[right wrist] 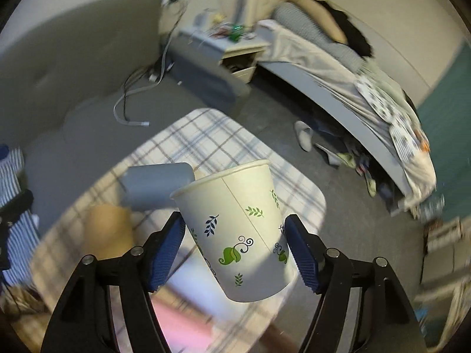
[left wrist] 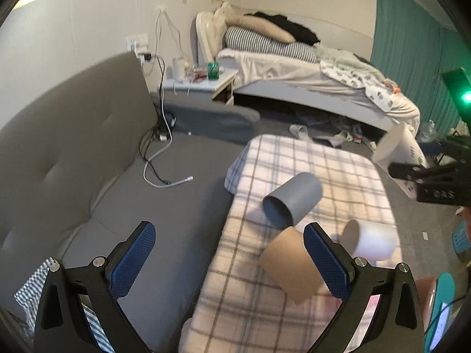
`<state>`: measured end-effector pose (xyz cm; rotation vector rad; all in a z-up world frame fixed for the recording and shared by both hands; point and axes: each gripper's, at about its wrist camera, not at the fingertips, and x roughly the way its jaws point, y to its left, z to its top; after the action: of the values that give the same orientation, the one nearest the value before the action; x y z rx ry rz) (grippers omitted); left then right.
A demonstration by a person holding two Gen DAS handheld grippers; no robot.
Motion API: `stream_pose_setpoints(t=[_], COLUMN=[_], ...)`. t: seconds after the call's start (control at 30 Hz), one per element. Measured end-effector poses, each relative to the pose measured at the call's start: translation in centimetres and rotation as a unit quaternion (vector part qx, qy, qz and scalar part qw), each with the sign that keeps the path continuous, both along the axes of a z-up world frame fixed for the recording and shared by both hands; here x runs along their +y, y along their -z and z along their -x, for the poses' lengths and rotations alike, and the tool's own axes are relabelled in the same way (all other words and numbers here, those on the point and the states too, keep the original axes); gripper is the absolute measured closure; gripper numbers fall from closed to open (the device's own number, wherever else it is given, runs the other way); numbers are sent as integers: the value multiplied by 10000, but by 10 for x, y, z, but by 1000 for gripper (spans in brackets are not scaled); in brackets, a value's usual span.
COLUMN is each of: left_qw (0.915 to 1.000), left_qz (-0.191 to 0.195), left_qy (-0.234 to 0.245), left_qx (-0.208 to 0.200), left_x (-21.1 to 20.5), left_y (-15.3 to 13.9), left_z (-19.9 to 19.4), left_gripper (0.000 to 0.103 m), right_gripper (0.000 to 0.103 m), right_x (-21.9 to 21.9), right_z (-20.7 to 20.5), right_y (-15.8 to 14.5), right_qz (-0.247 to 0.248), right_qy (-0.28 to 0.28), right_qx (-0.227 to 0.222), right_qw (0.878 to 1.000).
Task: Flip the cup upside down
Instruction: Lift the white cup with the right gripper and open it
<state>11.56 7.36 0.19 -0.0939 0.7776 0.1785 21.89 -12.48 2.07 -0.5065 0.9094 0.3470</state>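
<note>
My right gripper (right wrist: pixel 234 247) is shut on a white paper cup with green leaf prints (right wrist: pixel 244 232), held above the plaid cloth (right wrist: pixel 206 138), rim up and tilted away. My left gripper (left wrist: pixel 229 253) is open and empty, over the cloth's left edge. In the left wrist view a grey cup (left wrist: pixel 294 201), a brown cup (left wrist: pixel 291 267) and a white cup (left wrist: pixel 372 239) lie on their sides on the plaid cloth (left wrist: pixel 294 158). The brown cup sits just left of the right finger (left wrist: pixel 326 260). The grey cup (right wrist: pixel 156 185) and a blurred brown cup (right wrist: pixel 107 229) also show in the right wrist view.
A grey sofa (left wrist: pixel 73 135) with cables (left wrist: pixel 159 153) is at left. A bed (left wrist: pixel 309 73) and a cluttered nightstand (left wrist: pixel 203 79) stand behind. Shoes and clutter lie on the floor (left wrist: pixel 329 135). The other gripper's black body (left wrist: pixel 435 185) is at the right edge.
</note>
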Motion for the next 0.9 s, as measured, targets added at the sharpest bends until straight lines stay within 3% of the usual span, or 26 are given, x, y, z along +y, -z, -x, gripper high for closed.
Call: stream_pose_setpoints(t=[0.1,0.23,0.47,0.6,0.9], left_qw=[9999,9997,9995,9995,9994], left_qz=[29,48,-31,9,-113], left_qy=[77,177,308,325,242], left_qx=[-115,-177,-63,8,207], left_x=[-1,-3,1,4,13], left_y=[-13,-17,9,30,64], left_z=[22,54,97,114,115], left_gripper=[0,0,0,0,0], right_gripper=[33,33,33,33,33], right_x=[-14,-23,-23,-17,7], right_z=[44,111,188,201,191], right_y=[-16,-14,44,84,138], right_qz=[-275,-630,-1575,-1870,-1859], right_qy=[383,839,1806,2221,2406], right_qx=[18,133,540,739,932], right_qw=[9989,9944,9693,9541,9481])
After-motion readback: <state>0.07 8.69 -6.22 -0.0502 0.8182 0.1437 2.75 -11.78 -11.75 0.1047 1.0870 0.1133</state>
